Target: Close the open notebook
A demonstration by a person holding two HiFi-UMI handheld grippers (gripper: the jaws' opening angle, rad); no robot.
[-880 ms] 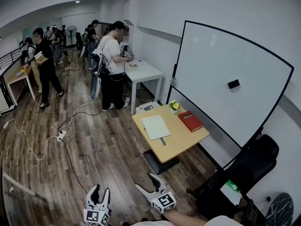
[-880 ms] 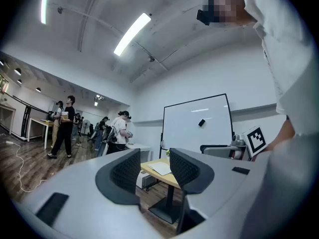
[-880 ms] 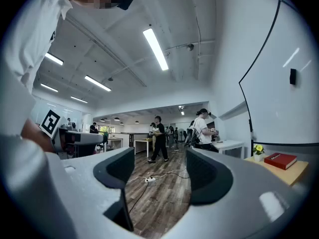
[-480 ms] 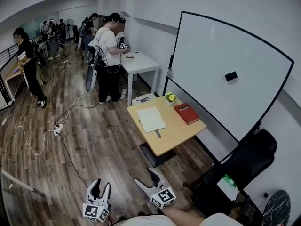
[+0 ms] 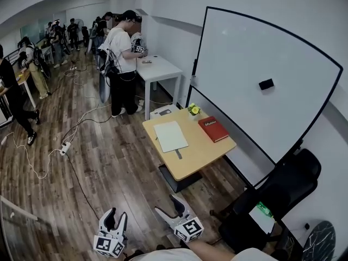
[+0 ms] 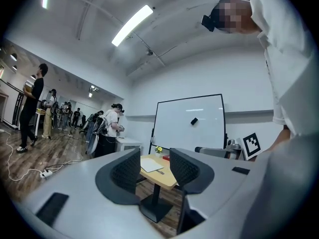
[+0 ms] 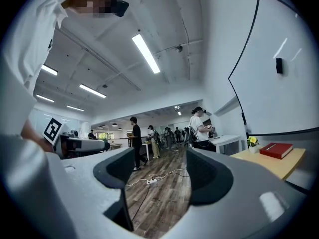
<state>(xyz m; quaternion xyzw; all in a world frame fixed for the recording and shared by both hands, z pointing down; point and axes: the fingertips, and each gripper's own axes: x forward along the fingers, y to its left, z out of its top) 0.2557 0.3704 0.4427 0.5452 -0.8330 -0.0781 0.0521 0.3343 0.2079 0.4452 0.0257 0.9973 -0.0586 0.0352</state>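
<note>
Two grippers in frame, both low at the near edge of the head view, over the wood floor (image 5: 109, 162) and well apart from the table. On the left gripper (image 5: 116, 217) the jaws stand partway apart with nothing between the pads; its own view looks through the gap at the table far off. On the right gripper (image 5: 167, 205) the jaws are spread wide and empty; its view looks down the room along the floor, with the table at the right edge.

Surface: small light-wood table (image 5: 204, 156) on a dark pedestal base, just beside a big whiteboard (image 5: 255, 64) against the white wall. The notebook (image 5: 170, 136) lies flat on the table's left half, pale page up, nothing touching it. A small dark item (image 5: 178, 154) sits just beside its near edge, too small to identify. A red book (image 5: 216, 129) lies closed on the whiteboard side, apart from the notebook. A small pot of yellow flowers (image 5: 193, 110) is at the far corner.

Room: long open office, white walls, strip lights (image 7: 145, 53) on the ceiling. A black eraser (image 5: 266, 84) is stuck on the whiteboard. A black office chair (image 5: 288, 184) stands right of the table. Beyond is a white desk (image 5: 163, 69) with a person in a white shirt (image 5: 120, 48) standing at it, and more people further back on the left. A power strip (image 5: 64, 147) with white cable lies on the floor.
</note>
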